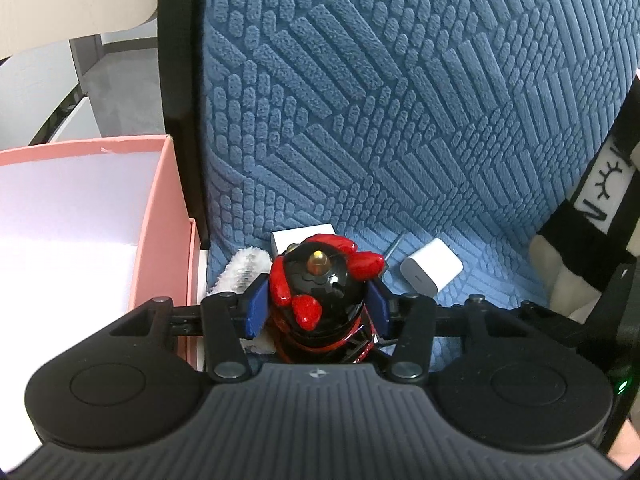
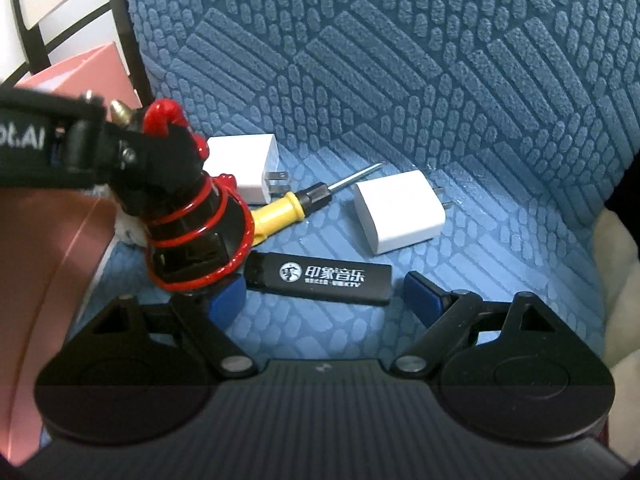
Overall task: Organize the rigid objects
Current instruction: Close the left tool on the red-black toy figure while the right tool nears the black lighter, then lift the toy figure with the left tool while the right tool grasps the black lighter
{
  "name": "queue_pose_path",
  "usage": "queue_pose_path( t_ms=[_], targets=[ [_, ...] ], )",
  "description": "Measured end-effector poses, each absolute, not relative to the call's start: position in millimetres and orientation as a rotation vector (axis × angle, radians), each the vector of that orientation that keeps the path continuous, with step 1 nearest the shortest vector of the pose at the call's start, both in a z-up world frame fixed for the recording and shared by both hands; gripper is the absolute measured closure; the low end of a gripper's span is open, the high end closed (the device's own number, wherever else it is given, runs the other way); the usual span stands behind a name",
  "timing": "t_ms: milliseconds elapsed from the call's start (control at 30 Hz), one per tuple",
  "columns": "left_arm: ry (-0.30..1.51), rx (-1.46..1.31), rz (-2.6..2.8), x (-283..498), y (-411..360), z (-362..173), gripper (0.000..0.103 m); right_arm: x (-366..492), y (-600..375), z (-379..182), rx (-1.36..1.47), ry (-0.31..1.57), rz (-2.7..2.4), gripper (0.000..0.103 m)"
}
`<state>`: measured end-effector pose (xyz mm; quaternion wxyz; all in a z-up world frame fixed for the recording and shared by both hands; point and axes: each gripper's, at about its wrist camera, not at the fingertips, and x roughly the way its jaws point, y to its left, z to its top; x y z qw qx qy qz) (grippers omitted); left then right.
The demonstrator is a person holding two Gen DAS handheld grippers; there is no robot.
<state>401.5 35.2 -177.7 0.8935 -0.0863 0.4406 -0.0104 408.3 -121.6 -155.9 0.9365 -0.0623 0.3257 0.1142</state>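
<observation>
A glossy black and red toy figure (image 1: 320,284) stands on the blue textured seat cushion (image 1: 400,120), and my left gripper (image 1: 316,308) is shut on it, a blue pad pressed to each side. From the right wrist view the figure (image 2: 200,232) leans, gripped near its top. My right gripper (image 2: 324,294) is open just above a black stick with white print (image 2: 320,278), which lies between its blue fingertips (image 2: 422,294) untouched. Beyond it lie a yellow-handled screwdriver (image 2: 288,210) and two white plug adapters (image 2: 248,172) (image 2: 400,212).
An open pink box (image 1: 160,216) with a white inside sits left of the cushion, beside a black chair frame (image 1: 180,80). A white fluffy item (image 1: 240,268) lies behind the figure. A cream cushion (image 2: 616,264) edges the right side.
</observation>
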Motion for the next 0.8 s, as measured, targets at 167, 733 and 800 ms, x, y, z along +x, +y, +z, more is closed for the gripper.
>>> queue_pose_path(
  t_ms=[167,733,800],
  targets=[
    [0.912,-0.198,-0.018,401,37,-177,0.046,412,-112,-159,-0.162,0.648,0.222,0.015],
    [0.911,-0.238,-0.021,399,40,-175,0.046,414,-127,-151,-0.109,0.692,0.166,0.018],
    [0.909,-0.236,-0.024,397,40,-175,0.046,412,-130,-150,-0.109,0.701,0.157,0.018]
  ],
)
